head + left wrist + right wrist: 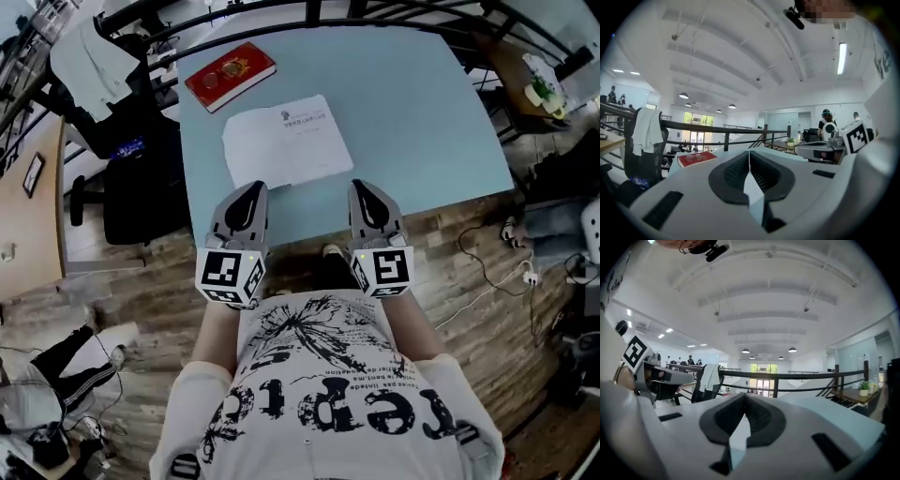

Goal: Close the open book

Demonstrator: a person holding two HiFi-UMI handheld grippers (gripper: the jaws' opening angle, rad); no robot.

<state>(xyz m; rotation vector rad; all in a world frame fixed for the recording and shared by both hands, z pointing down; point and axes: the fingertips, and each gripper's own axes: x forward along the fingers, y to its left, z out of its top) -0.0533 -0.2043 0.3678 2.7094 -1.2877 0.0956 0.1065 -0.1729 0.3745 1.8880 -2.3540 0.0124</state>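
An open book [286, 141] with white pages lies flat in the middle of the light blue table [422, 112]. Both grippers hover at the table's near edge, just short of the book and apart from it. My left gripper [255, 187] points at the book's near left corner, its jaws together with nothing between them [749, 154]. My right gripper [359, 185] sits off the book's near right corner, jaws likewise together and empty [744, 397]. The open book is hidden in both gripper views. Each gripper shows at the side of the other's view: right gripper [825, 149], left gripper [661, 376].
A closed red book [230, 75] with glasses on it lies at the table's far left, also in the left gripper view [696, 158]. A black chair [131, 178] draped with white cloth stands left of the table. A black railing [309, 14] runs behind. Cables [506, 272] lie on the wooden floor at right.
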